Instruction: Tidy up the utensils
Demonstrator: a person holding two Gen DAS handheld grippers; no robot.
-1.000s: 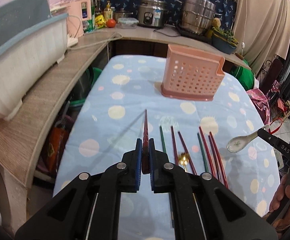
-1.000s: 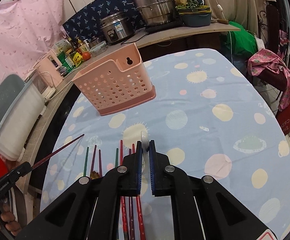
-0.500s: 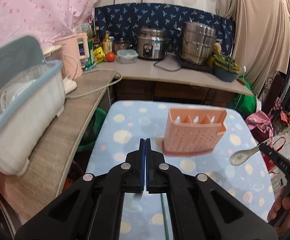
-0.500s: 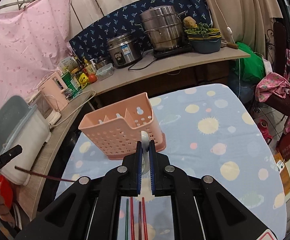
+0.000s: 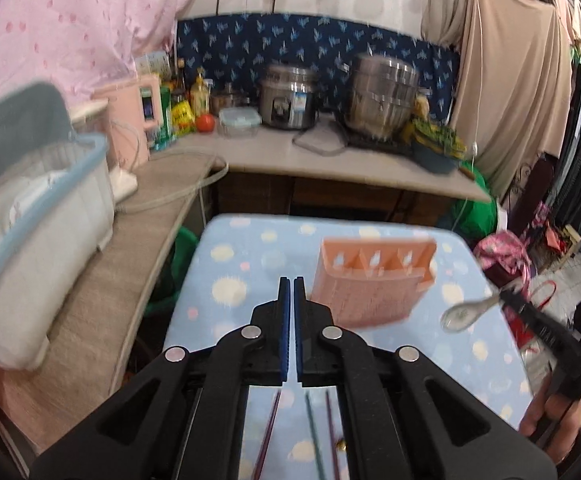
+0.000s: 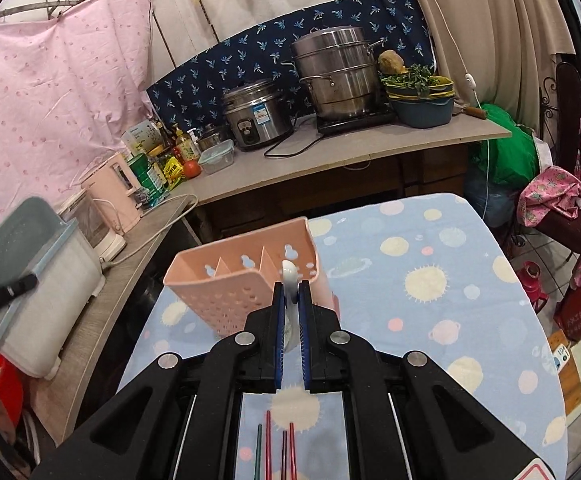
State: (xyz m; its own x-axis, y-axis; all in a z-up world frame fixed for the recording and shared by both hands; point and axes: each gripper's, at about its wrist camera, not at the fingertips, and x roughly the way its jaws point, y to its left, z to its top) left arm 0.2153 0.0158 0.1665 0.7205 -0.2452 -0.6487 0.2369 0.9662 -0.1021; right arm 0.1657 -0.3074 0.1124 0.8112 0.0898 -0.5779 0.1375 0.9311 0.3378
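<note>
Right gripper jaws grasp white spoon, bowl hidden; left gripper jaws clenched.

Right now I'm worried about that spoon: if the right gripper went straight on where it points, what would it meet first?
Probably the pink utensil holder, right ahead of the right gripper and its white spoon; depth is unclear.

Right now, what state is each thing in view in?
left gripper: shut, contents unclear.
right gripper: shut on the spoon.
spoon: held in the air.
pink holder: upright, compartments look empty.
chopsticks: lying on the tablecloth.
rice cooker: lid closed.
</note>
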